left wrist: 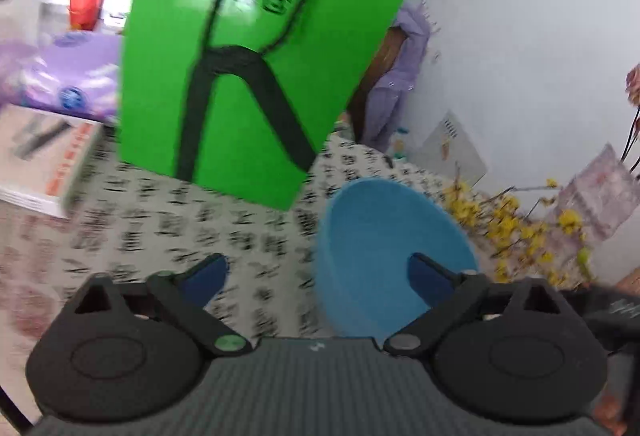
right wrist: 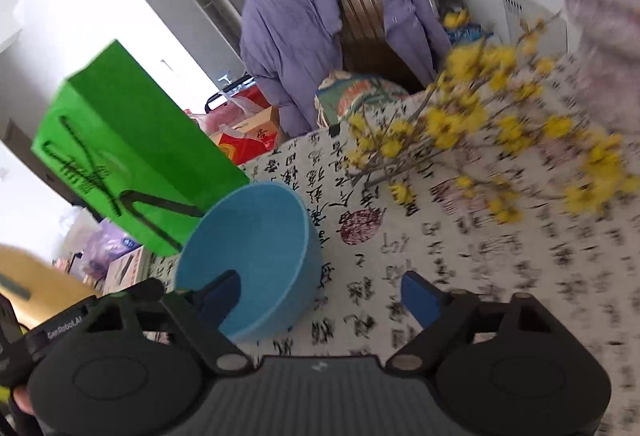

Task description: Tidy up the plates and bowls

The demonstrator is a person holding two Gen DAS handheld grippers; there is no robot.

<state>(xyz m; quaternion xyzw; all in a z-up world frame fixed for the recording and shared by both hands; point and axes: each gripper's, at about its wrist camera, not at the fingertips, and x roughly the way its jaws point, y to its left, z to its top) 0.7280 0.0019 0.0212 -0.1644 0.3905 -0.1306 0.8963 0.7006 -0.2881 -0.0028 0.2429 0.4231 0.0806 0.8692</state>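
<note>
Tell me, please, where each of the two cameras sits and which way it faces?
Left wrist view: sits on the left tool, looking forward and down along its open fingers at the blue bowl and green bag; the bowl's rim lies between the fingers.
Right wrist view: sits on the right tool, looking down across the tablecloth toward the yellow flowers; its open fingers, the other tool's black body and a bit of hand at lower left show.
Shared: bowl, bag, tablecloth, flowers.
</note>
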